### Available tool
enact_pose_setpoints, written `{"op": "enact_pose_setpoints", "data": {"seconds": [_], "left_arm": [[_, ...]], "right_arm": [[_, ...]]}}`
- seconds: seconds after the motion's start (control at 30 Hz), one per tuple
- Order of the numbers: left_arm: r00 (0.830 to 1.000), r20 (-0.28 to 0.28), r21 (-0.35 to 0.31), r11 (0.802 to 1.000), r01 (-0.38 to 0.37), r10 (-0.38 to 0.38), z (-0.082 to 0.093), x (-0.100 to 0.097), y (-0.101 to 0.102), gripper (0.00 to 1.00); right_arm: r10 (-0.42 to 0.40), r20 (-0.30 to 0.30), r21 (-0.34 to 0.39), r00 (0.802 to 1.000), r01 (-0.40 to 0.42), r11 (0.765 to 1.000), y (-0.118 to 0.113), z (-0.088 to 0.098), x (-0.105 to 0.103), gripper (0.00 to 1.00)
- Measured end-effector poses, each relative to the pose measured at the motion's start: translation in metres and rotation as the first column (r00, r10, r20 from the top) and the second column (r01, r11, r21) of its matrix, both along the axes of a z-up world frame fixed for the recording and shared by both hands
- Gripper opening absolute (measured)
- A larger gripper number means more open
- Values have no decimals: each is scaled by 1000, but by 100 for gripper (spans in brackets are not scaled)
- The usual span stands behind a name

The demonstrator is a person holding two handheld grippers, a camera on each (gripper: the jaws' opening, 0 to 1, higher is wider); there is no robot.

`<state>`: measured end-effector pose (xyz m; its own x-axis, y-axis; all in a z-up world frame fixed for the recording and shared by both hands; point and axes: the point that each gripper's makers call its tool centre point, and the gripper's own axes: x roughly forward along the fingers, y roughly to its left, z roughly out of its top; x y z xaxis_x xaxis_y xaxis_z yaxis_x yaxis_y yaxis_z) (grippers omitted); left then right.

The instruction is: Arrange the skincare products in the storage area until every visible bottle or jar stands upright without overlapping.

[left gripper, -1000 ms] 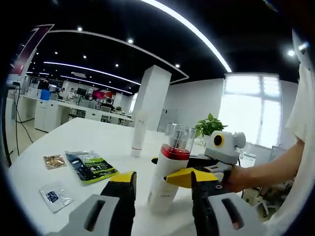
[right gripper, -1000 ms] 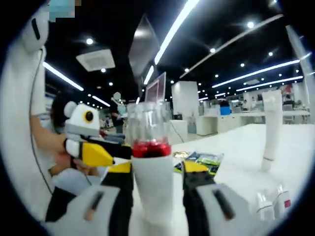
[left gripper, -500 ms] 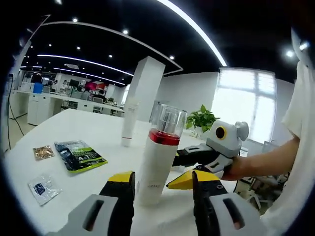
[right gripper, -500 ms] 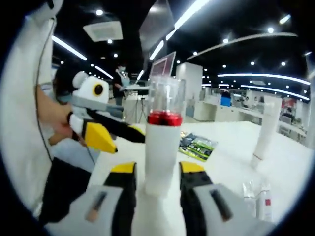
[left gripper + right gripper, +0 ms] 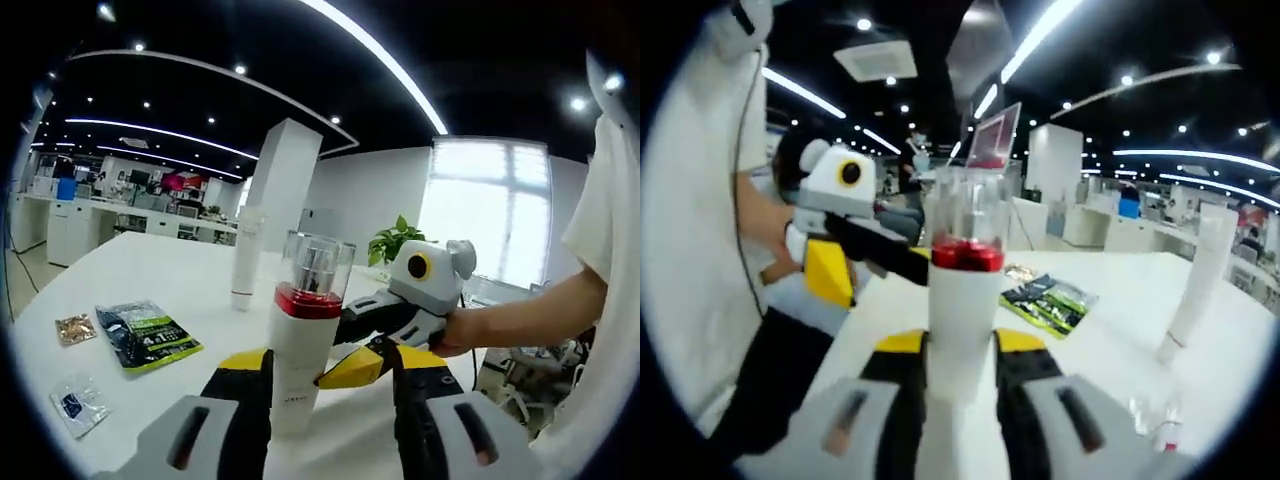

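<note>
White plastic forms the body of a tall pump bottle [image 5: 300, 370] with a red collar and a clear cap, standing upright on a white table [image 5: 150, 300]. In the left gripper view, the left gripper [image 5: 325, 375] has its yellow-tipped jaws spread apart, the bottle standing at the inner side of the left jaw; contact is hard to judge from this angle. The right gripper [image 5: 385, 345] enters from the right, held by a hand [image 5: 470, 330], its jaws reaching to the bottle. Farther along the table, a white tube [image 5: 246, 258] stands on its cap. Toward the table's left edge lie a dark green packet [image 5: 148, 334], a small brown sachet [image 5: 73, 328] and a clear sachet [image 5: 76, 404].

In the right gripper view, the bottle [image 5: 962, 320] stands between the right gripper's [image 5: 960, 345] jaws, which sit close against its sides, apparently clasping it. The left gripper [image 5: 835, 270] shows at the left, beside the bottle. The green packet [image 5: 1048, 302] lies behind, the tube [image 5: 1200, 280] stands at the right, and two small vials [image 5: 1155, 428], blurred, lie near the bottom right.
</note>
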<state>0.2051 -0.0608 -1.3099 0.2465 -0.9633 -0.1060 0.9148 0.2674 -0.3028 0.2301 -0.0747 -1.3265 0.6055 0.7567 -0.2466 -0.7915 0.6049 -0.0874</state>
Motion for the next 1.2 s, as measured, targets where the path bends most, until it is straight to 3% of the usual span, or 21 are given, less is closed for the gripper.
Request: {"op": "enact_pose_setpoints", "data": {"seconds": [0.2, 0.3, 0.4, 0.47, 0.63, 0.77, 0.87, 0.93, 1.2], "left_arm": [[1000, -5, 5, 1000, 1, -1, -2, -2, 1, 49], [1000, -5, 7, 1000, -2, 2, -2, -1, 2, 48], [1000, -5, 5, 1000, -15, 15, -1, 1, 6, 48], [1000, -14, 3, 1000, -28, 28, -2, 4, 11, 48], [997, -38, 5, 997, -72, 72, -8, 11, 26, 49], [994, -58, 12, 995, -95, 96, -16, 14, 36, 48], [992, -65, 16, 995, -103, 104, -18, 15, 40, 48], [992, -65, 16, 994, -106, 107, -18, 15, 40, 48], [991, -70, 11, 993, -118, 118, -20, 17, 42, 48]], "right_arm": [[9, -14, 11, 1000, -9, 1000, -3, -1, 4, 24], [-37, -77, 64, 996, 42, 997, -2, -1, 5, 25], [-88, -123, 103, 988, 101, 990, 2, 1, 8, 35], [-162, -105, 84, 981, 171, 982, 4, 1, 16, 34], [-201, -96, 82, 975, 209, 974, 21, 2, 17, 36], [-280, -104, 35, 955, 284, 958, 12, -7, 25, 32], [-286, -149, 75, 947, 299, 951, 12, -8, 28, 29], [-275, -124, 55, 954, 283, 958, 13, -8, 27, 28], [-252, -143, 80, 957, 265, 961, 10, -6, 28, 26]]}}
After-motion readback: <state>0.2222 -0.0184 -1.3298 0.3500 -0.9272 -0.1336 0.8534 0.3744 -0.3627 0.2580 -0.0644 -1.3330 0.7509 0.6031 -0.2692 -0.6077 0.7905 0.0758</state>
